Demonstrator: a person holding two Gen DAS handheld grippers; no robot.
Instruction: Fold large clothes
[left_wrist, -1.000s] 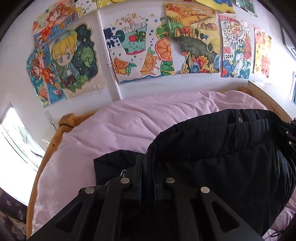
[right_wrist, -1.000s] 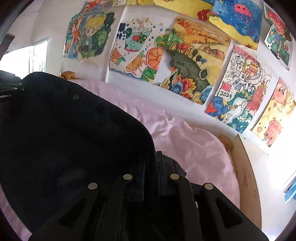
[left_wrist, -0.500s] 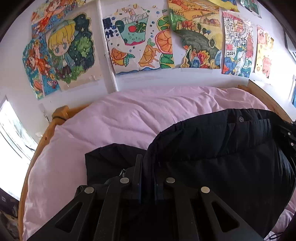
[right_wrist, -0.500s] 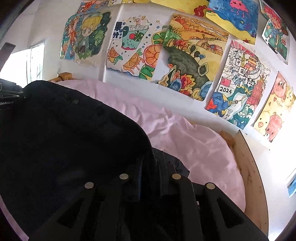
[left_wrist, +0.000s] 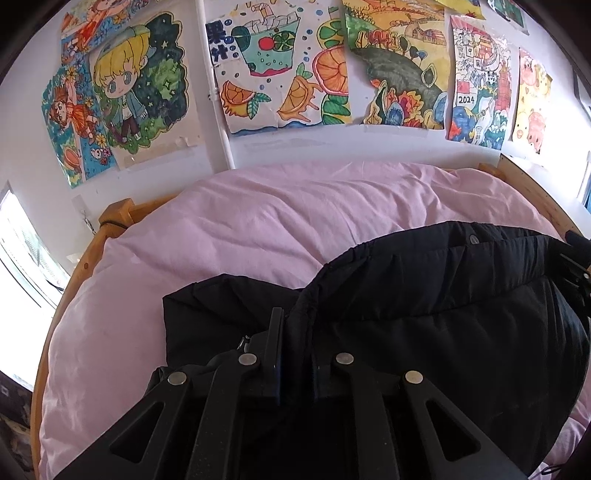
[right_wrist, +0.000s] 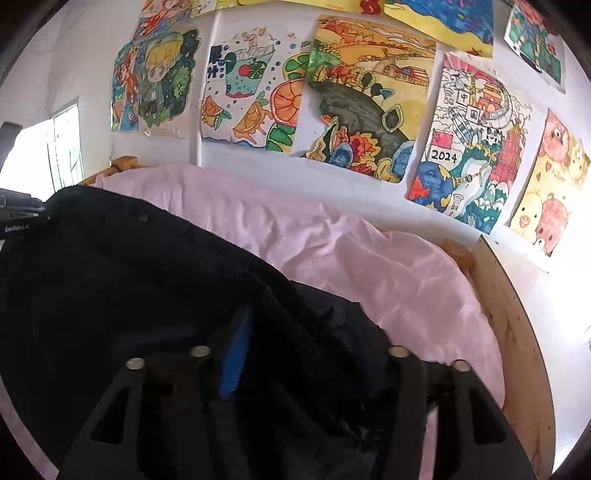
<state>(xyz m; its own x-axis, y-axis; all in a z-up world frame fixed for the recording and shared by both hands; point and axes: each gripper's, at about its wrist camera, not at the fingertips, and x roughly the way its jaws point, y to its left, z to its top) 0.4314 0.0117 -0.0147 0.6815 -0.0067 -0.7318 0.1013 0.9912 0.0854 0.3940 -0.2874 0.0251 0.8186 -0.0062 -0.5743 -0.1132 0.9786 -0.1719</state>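
Observation:
A black padded jacket (left_wrist: 424, 302) lies on a pink bed cover (left_wrist: 258, 229). My left gripper (left_wrist: 295, 332) is shut on the jacket's edge, which is bunched between its fingers. In the right wrist view the same jacket (right_wrist: 129, 277) fills the lower left. My right gripper (right_wrist: 299, 332) has its jaws spread apart, with jacket cloth lying loose between them; the blue pad (right_wrist: 236, 362) of the left finger shows. The other gripper (right_wrist: 18, 214) holding the jacket is at the left edge.
A wooden bed frame (right_wrist: 513, 332) runs around the pink cover (right_wrist: 388, 273). Several children's drawings (left_wrist: 284, 62) are taped on the white wall behind the bed. A bright window (left_wrist: 18, 251) is at the left.
My right gripper has opened and let go of the jacket; its blue pad now shows. Both grippers have come lower toward the bed. The left gripper stays shut on the jacket.

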